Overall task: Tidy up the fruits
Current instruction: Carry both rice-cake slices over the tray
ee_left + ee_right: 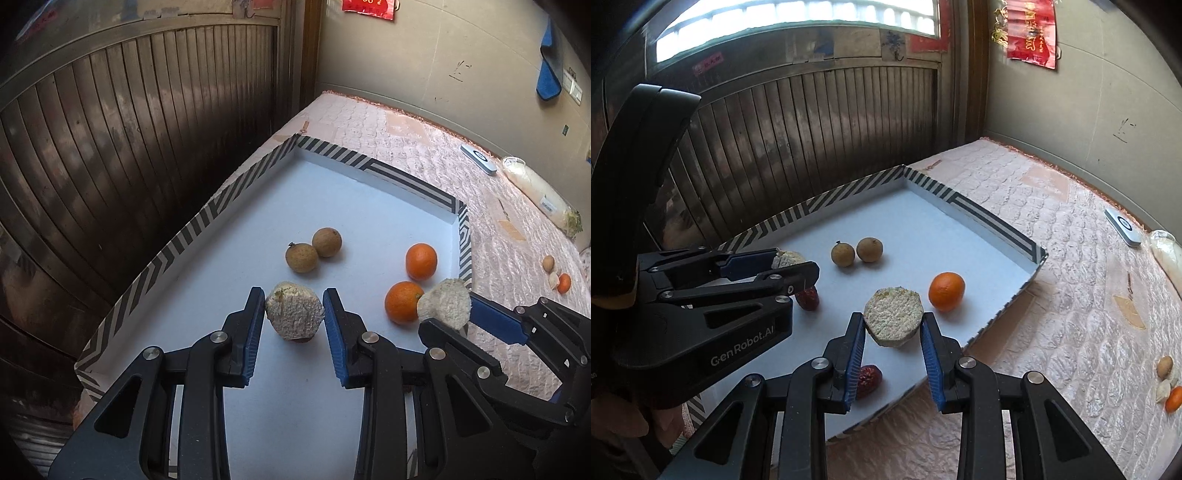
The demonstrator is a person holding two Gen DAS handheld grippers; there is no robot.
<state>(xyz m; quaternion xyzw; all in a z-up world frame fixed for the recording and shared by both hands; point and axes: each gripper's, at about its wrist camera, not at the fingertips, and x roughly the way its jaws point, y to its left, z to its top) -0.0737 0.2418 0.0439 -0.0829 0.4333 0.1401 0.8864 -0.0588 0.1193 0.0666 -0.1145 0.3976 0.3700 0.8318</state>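
A white tray (pixel 369 206) with a striped rim lies on a quilted bed. My left gripper (pixel 294 317) is shut on a pale, rough fruit half (pixel 293 312) over the tray's near left. My right gripper (pixel 892 332) is shut on a second pale fruit half (pixel 893 316) above the tray's near right edge; it also shows in the left wrist view (pixel 445 303). Two brown longans (pixel 314 249) sit mid-tray. Two oranges (pixel 421 261) (pixel 403 302) lie at the right. Two red dates (pixel 808 298) (pixel 868 380) lie under the grippers.
The pink quilted bed (pixel 1052 288) runs right of the tray. A small pile of fruit and peel (pixel 1167 384) lies at its right. A white remote (pixel 1123 226) and a wrapped bundle (pixel 539 192) lie near the wall. A dark slatted door (pixel 129 147) stands behind the tray.
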